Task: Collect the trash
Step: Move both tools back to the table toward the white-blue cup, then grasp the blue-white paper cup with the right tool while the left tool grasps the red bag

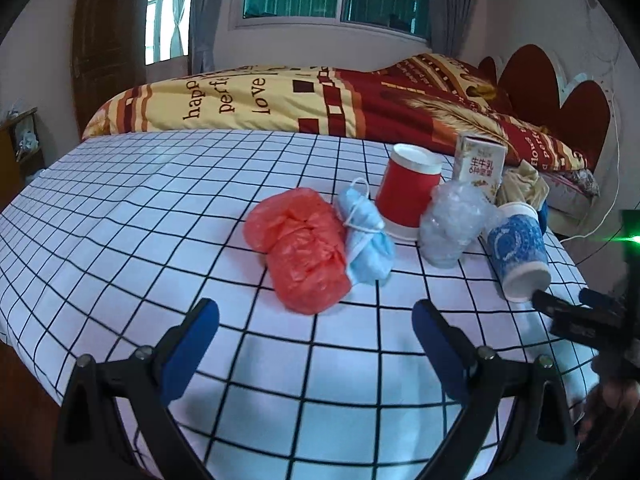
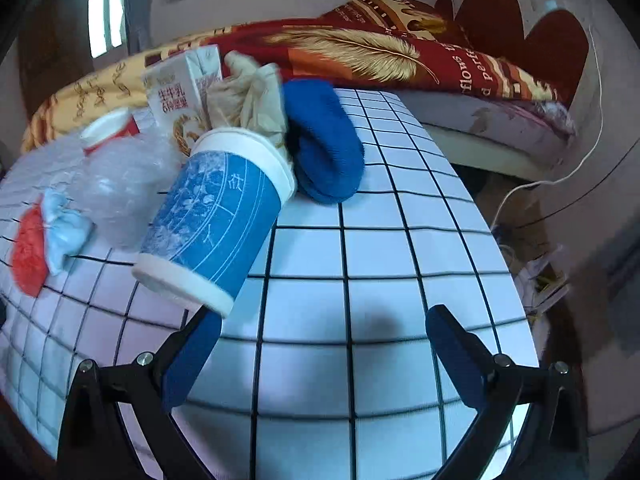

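Trash lies on a checked white table (image 1: 120, 220). A crumpled red plastic bag (image 1: 300, 252) lies in front of my open left gripper (image 1: 316, 320), with a balled blue face mask (image 1: 366, 240) beside it. Behind stand an upturned red cup (image 1: 408, 196), crumpled clear plastic (image 1: 452, 220) and a milk carton (image 1: 478, 164). A blue patterned paper cup (image 2: 218, 216) lies tipped on its side, its base just above my right gripper's left fingertip. My right gripper (image 2: 324, 328) is open and empty. It also shows in the left wrist view (image 1: 572, 312).
A beige crumpled glove (image 2: 252, 96) and a rolled blue cloth (image 2: 326, 140) lie behind the blue cup. A bed with a red and yellow quilt (image 1: 320, 100) stands behind the table. The table's right edge (image 2: 508, 264) drops to a cluttered floor with a white cable.
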`<state>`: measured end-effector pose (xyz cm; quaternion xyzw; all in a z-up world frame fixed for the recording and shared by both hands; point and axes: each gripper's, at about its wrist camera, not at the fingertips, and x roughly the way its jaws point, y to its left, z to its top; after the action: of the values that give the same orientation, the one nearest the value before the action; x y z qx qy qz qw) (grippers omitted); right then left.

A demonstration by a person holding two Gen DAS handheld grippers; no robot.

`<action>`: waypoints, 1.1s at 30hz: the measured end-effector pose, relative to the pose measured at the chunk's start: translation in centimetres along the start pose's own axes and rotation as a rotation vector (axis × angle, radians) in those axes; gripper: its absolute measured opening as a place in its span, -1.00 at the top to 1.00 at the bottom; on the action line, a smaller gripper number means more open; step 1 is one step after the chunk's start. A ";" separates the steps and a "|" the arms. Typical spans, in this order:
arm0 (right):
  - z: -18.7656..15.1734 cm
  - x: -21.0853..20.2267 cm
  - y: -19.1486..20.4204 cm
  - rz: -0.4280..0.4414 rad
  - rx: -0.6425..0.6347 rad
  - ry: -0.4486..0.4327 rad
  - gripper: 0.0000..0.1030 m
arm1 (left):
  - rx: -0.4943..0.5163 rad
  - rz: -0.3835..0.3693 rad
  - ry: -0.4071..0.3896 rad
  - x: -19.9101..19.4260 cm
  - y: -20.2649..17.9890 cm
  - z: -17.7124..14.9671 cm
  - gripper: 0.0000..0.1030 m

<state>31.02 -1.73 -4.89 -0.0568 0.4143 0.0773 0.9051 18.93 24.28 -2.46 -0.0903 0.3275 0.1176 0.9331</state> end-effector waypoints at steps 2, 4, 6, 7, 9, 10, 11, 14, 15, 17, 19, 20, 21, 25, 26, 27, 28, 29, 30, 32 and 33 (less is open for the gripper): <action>-0.3 -1.4 0.4 0.084 -0.018 -0.034 -1.00 | 0.000 0.006 0.005 0.4 -0.2 0.1 -0.90; -0.2 -1.8 1.7 0.133 -0.060 -0.047 -1.00 | -0.003 0.017 0.012 0.9 -0.2 0.3 -0.86; 0.6 -1.6 3.1 0.138 -0.087 -0.056 -1.00 | -0.014 0.015 0.024 1.4 0.0 0.5 -0.74; 1.2 -1.1 3.6 0.141 -0.086 -0.051 -1.00 | -0.016 0.018 0.032 1.7 0.1 0.6 -0.72; 2.1 0.0 4.2 0.147 -0.071 -0.032 -1.00 | -0.015 0.027 0.043 2.4 0.2 0.9 -0.69; 2.3 0.5 4.5 0.150 -0.067 -0.023 -1.00 | -0.016 0.029 0.048 2.7 0.3 1.0 -0.68; 2.5 0.9 4.6 0.154 -0.063 -0.016 -0.99 | -0.021 0.027 0.058 3.1 0.5 1.3 -0.68; 3.2 2.0 4.7 0.177 -0.057 0.005 -0.64 | -0.052 0.025 0.075 4.1 1.1 2.1 -0.62; 3.3 2.3 4.7 0.188 -0.054 0.013 -0.43 | -0.070 0.027 0.074 4.4 1.6 2.4 -0.60; 3.5 2.3 4.3 0.199 -0.042 0.015 -0.41 | -0.100 0.023 0.073 4.7 2.2 2.8 -0.60; 3.3 2.2 4.2 0.212 -0.039 0.013 -0.37 | -0.127 0.008 0.086 5.5 2.9 3.0 -0.58; 3.1 2.2 4.2 0.219 -0.040 0.012 -0.33 | -0.126 0.001 0.096 5.9 2.9 3.1 -0.53; 3.0 2.1 4.2 0.222 -0.043 0.011 -0.31 | -0.120 -0.012 0.110 6.3 2.9 3.0 -0.40; 2.5 1.7 4.0 0.237 -0.050 0.007 -0.23 | -0.079 -0.070 0.122 6.4 2.1 2.7 0.33; 2.3 1.5 3.9 0.239 -0.052 0.004 -0.20 | -0.065 -0.066 0.112 5.9 1.9 2.7 0.35; 2.2 1.3 3.8 0.241 -0.054 0.002 -0.19 | -0.052 -0.066 0.102 5.4 1.6 2.6 0.39; 2.1 1.1 3.7 0.243 -0.056 0.000 -0.18 | -0.042 -0.067 0.089 4.8 1.4 2.5 0.41; 1.8 0.8 3.5 0.246 -0.058 -0.006 -0.17 | -0.032 -0.061 0.071 4.0 1.2 2.3 0.42; 1.5 0.4 3.4 0.246 -0.063 -0.014 -0.17 | -0.022 -0.055 0.053 3.2 1.0 2.0 0.43; 1.1 -0.4 3.1 0.257 -0.067 -0.028 -0.16 | -0.009 -0.044 0.029 1.8 1.0 1.7 0.43; 0.9 -0.8 2.9 0.261 -0.067 -0.033 -0.16 | -0.006 -0.042 0.021 1.2 1.1 1.4 0.44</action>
<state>30.62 1.17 -3.76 -0.0314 0.4003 0.2093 0.8916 20.41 25.84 -2.23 -0.1012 0.3348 0.0981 0.9317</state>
